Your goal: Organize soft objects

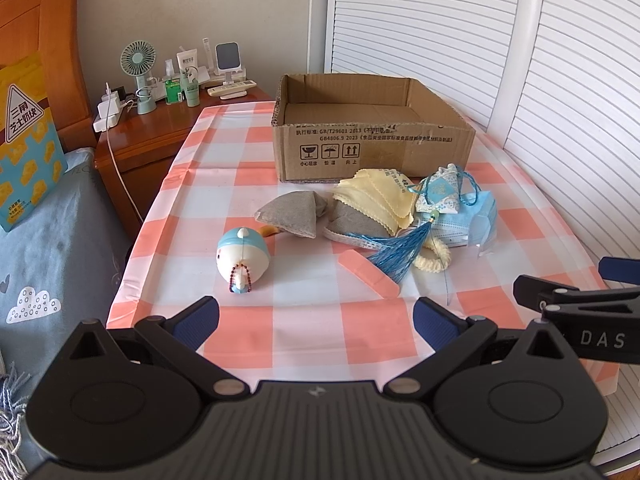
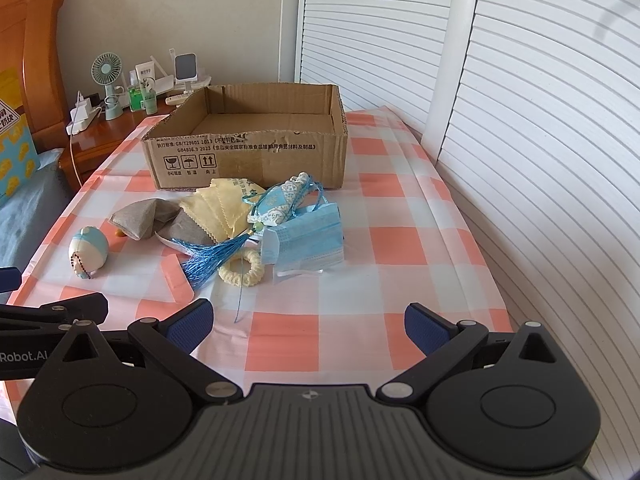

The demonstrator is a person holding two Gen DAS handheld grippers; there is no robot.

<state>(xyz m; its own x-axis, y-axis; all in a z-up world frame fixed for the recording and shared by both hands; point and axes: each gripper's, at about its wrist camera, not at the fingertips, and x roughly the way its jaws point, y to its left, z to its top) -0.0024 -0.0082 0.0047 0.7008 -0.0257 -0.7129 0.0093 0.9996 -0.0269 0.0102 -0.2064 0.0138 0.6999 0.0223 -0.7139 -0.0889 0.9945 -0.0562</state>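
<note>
Several soft objects [image 2: 256, 232] lie in a loose pile on the checked tablecloth [image 2: 400, 240], just before the empty cardboard box [image 2: 248, 152], while the left gripper [image 1: 316, 316] and right gripper [image 2: 308, 320] hover near, jaws wide, holding nothing.

A table under a pink-and-white checked cloth [image 1: 248, 344] carries an open cardboard box [image 1: 372, 152] at its far end. Just before the box lies a huddle of soft things: grey pouches [image 1: 290, 214], yellow cloths [image 1: 376, 200] overlapping one pouch, a patterned sachet [image 1: 440, 194] with a blue tassel [image 1: 400, 254], blue masks [image 1: 474, 224] and a cream ring [image 1: 434, 258]. A pink strip [image 1: 368, 274] lies nearer, and a round blue-and-white toy [image 1: 242, 258] sits apart to the left.
</note>
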